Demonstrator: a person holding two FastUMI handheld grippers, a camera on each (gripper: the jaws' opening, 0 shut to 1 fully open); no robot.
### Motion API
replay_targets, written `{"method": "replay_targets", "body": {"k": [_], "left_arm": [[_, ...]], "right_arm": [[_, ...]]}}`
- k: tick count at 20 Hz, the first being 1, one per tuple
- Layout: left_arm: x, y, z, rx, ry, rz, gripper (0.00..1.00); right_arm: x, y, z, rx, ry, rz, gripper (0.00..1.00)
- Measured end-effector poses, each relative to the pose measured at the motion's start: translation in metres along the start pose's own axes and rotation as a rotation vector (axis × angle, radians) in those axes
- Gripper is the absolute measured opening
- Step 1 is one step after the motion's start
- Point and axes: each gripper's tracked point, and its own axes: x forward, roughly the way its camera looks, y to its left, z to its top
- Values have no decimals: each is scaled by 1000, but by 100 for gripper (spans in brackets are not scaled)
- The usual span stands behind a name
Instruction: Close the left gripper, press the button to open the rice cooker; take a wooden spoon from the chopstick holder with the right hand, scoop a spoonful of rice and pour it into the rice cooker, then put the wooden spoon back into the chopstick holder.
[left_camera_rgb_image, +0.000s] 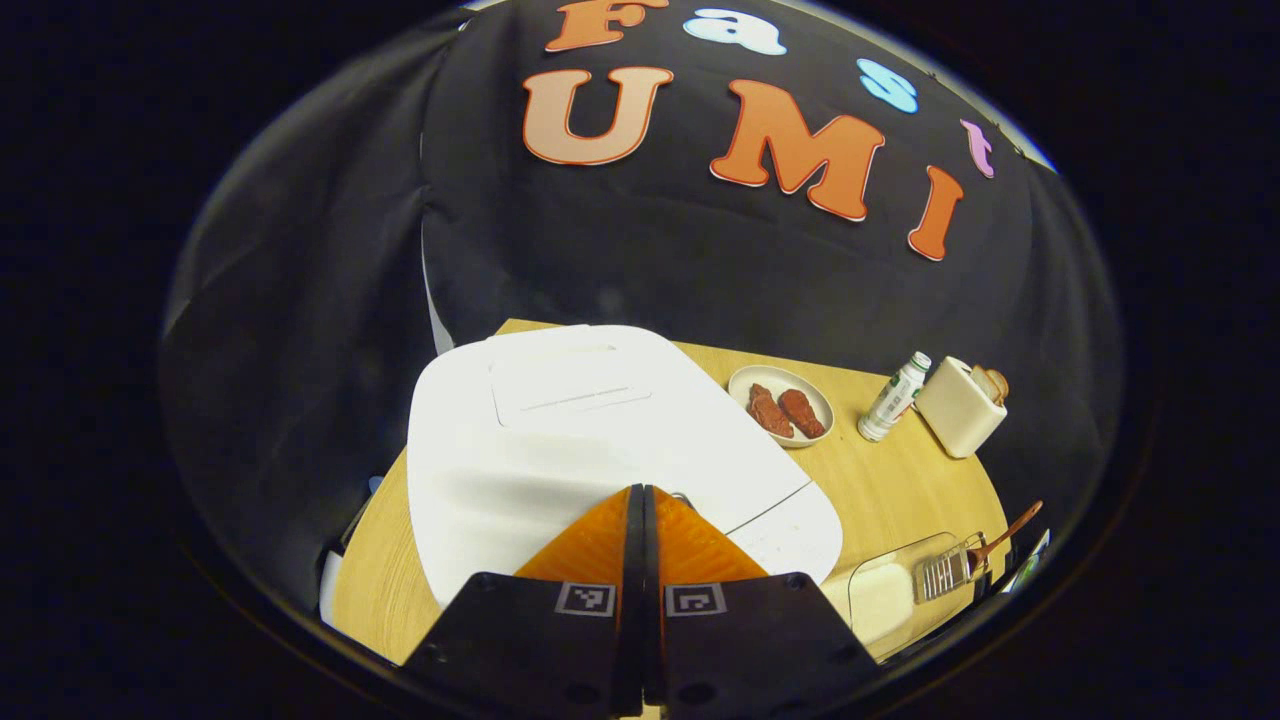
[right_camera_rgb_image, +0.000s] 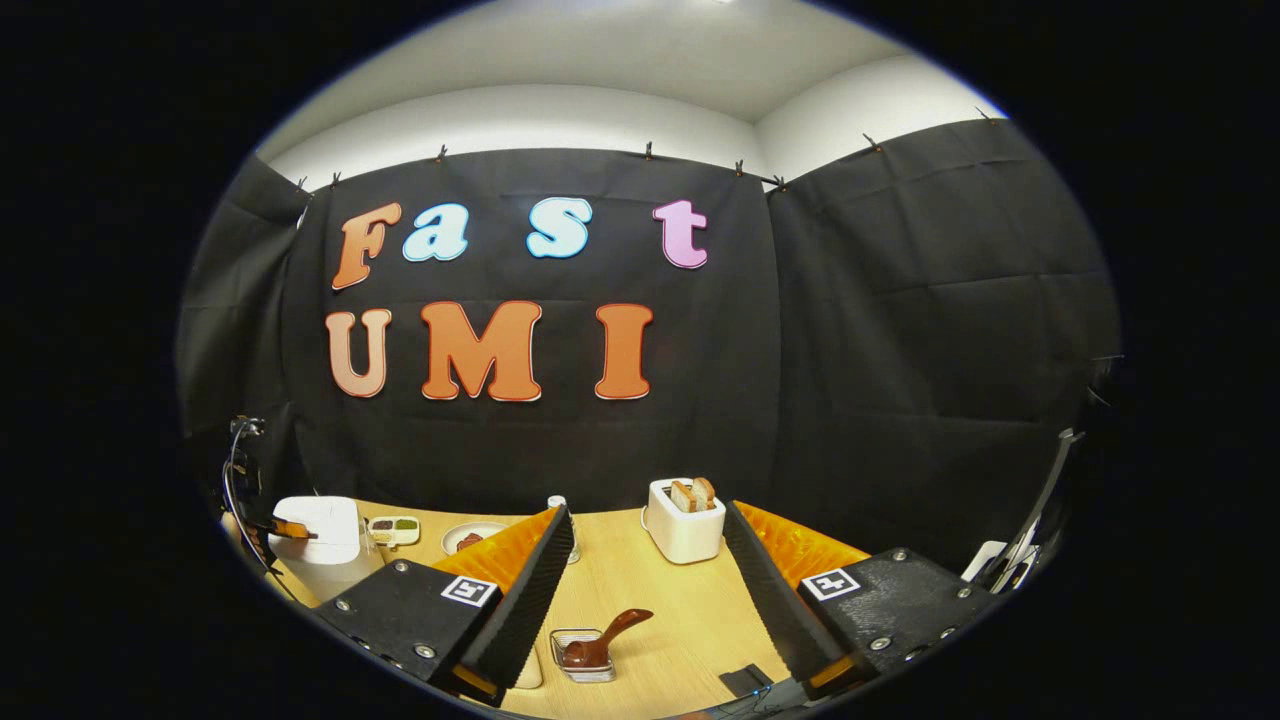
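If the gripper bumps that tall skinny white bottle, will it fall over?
Probably. The tall, narrow white bottle with green print stands upright on a small base on the smooth wooden table, so it looks tippy. Being round, it would likely roll afterwards.

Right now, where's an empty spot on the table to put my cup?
Bare wood lies between the toaster and the spoon in its holder. It is crowded beside the rice cooker, where the plate and bottle stand close.

The white rice cooker (left_camera_rgb_image: 600, 440) is sitting lid-down on the desk; to its right, the wooden spoon (right_camera_rgb_image: 605, 640) is leaning in the wire chopstick holder (right_camera_rgb_image: 583, 658).
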Motion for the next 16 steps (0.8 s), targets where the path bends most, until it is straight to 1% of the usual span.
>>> {"method": "replay_targets", "body": {"k": [3,6,8,9,12,14,16], "left_arm": [[-11,0,16,31,-50,25,5],[-36,5,56,84,-167,77,5],[-61,7,88,120,-249,104,5],[-74,3,100,125,-278,103,5],[-110,-4,127,92,-352,81,5],[-133,-6,138,59,-397,66,5],[-154,-8,141,28,-419,46,5]], "right_arm": [[1,8,1,4,-4,22,95],[1,11,4,4,-19,26,95],[1,11,2,10,-18,26,95],[1,12,2,16,-17,28,95],[2,17,1,32,-17,39,95],[4,19,1,33,-19,46,95],[5,21,1,31,-21,53,95]]}}
